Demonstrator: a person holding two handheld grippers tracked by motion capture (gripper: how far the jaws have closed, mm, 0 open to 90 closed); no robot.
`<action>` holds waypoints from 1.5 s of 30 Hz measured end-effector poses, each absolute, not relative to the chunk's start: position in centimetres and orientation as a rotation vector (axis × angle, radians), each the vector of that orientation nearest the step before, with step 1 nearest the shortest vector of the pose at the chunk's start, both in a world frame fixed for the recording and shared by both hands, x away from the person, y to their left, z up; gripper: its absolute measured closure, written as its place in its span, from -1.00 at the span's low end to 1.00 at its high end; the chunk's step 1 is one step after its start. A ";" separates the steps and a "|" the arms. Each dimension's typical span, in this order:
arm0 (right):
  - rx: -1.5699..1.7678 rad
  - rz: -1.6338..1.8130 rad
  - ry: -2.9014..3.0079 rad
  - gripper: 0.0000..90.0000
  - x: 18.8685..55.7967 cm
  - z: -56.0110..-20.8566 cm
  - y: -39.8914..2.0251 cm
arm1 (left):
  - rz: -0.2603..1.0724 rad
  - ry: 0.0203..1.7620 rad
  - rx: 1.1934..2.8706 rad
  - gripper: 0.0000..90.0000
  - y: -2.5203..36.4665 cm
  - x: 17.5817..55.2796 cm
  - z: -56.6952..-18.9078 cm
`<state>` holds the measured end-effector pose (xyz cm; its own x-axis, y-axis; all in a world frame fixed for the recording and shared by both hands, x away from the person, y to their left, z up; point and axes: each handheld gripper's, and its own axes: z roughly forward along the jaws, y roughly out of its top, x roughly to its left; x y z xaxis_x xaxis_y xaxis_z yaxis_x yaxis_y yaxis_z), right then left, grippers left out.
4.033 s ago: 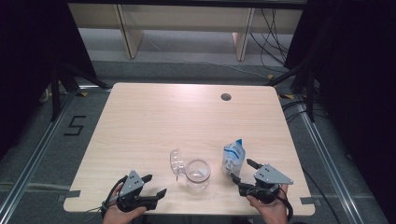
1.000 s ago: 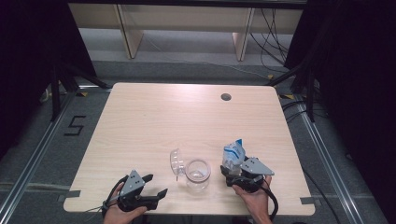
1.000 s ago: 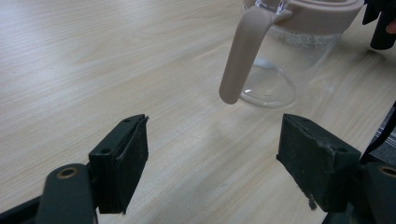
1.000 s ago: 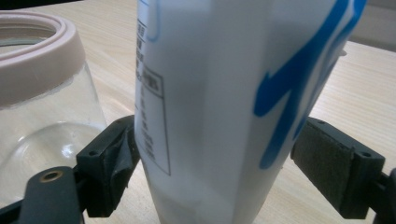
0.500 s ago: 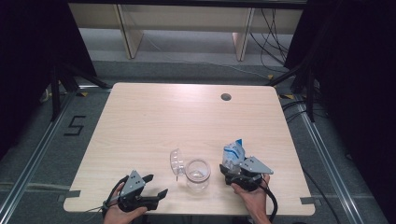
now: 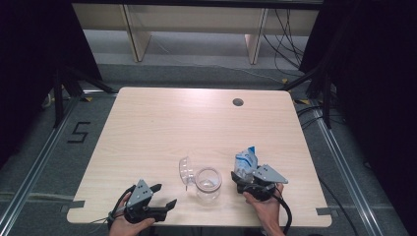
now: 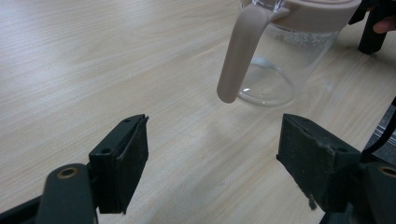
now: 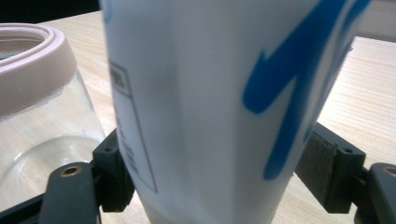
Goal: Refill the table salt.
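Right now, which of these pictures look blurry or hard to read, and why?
Right gripper view: the white-and-blue pouch sits so close that its print is soft. Left gripper view: the jaws are sharp; the glass jar farther off is slightly soft, with small glints. High view: evenly lit wooden table, dark surroundings.

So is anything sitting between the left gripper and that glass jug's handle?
Nothing visible. The left gripper has open jaws with bare table between them, and the handle of the glass jug hangs straight ahead across clear wood.
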<state>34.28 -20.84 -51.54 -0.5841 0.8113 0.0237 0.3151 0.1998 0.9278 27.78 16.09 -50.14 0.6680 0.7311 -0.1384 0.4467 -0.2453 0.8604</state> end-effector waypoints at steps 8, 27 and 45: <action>1.079 1.380 1.990 -0.39 34.1 -51.5 -20.7 | 0.358 0.924 1.890 -0.47 16.1 27.8 -50.1; 1.065 1.385 1.994 -0.18 34.3 -51.5 -20.8 | 0.359 0.919 1.896 -0.46 16.1 27.8 -50.1; 0.908 1.371 2.054 -0.10 35.2 -50.9 -21.2 | 0.360 0.919 1.899 -0.46 16.1 27.8 -50.1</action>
